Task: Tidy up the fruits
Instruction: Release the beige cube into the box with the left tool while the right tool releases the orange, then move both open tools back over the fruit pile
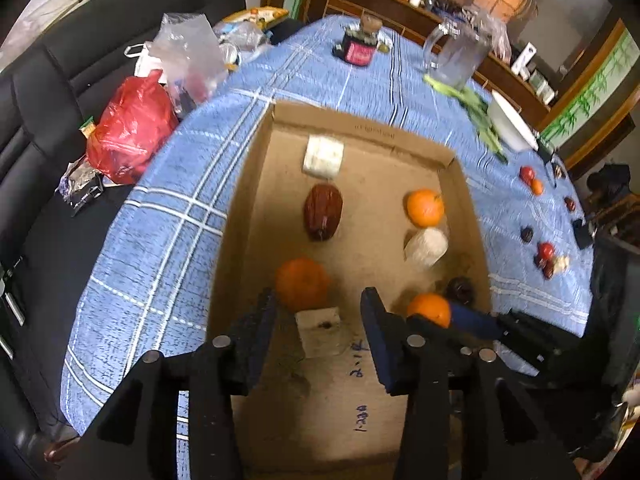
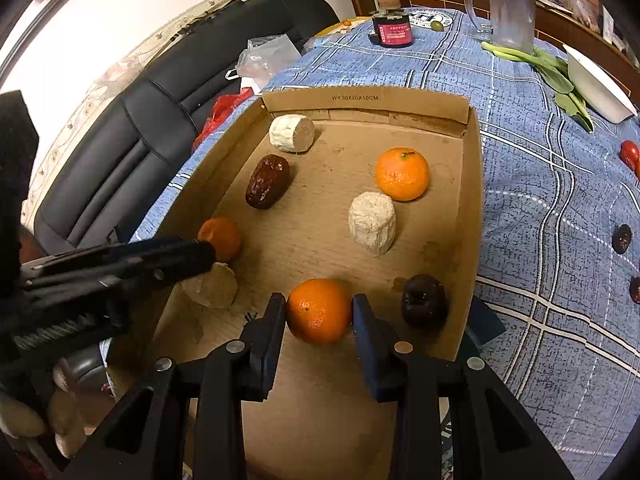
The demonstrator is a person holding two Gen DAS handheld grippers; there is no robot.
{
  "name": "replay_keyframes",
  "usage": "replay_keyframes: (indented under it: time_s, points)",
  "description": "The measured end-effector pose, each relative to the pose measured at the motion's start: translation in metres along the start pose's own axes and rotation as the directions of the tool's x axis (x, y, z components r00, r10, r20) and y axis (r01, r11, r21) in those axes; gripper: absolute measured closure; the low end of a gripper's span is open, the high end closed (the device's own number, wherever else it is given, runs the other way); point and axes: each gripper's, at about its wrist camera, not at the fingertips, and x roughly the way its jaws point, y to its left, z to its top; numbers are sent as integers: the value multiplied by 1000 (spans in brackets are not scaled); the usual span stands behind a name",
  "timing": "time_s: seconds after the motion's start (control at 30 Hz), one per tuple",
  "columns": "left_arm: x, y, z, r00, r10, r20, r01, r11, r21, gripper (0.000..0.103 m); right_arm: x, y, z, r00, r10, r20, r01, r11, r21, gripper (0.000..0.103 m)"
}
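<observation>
Right gripper (image 2: 319, 312) fingers touching round, pebbly orange (image 2: 318, 311) in cardboard box (image 2: 472, 200), wrinkled oblong date (image 2: 267, 187) beyond it lying lengthwise toward box's far wall, left gripper (image 1: 318, 312) fingers spread wide, empty

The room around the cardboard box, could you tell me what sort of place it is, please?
Probably a home living or dining room: a table under a blue checked tablecloth, a black sofa beside it, and a wooden sideboard cluttered with household items.
</observation>
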Motion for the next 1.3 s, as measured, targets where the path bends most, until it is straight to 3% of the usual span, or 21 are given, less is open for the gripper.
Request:
replay_keyframes:
  time_s: [0.33,0.53,0.87,1.1,1.3]
  points:
    - [-33,-29,-3,997,-30,66,33,999,-31,50,-51,-15,-7,993,9,116,-13,999,35,52]
    - [-43,-68,-15,996,-53,69,54,998,-17,49,-86,-38,-22,987,-8,162,-4,997,73,51]
    - [-62,-171,-47,985,-141,94,131,985,109,45,-154,-106,-72,972,-96,212,69,989,134,48]
    - [-59,-217,-62,979,-184,89,170,975,142,44,-192,-174,-111,959,-187,211,127,955,268,48]
    - [-49,-240,-72,978,-200,55,189,969,160,44,-202,-205,-129,957,-217,194,144,932,333,48]
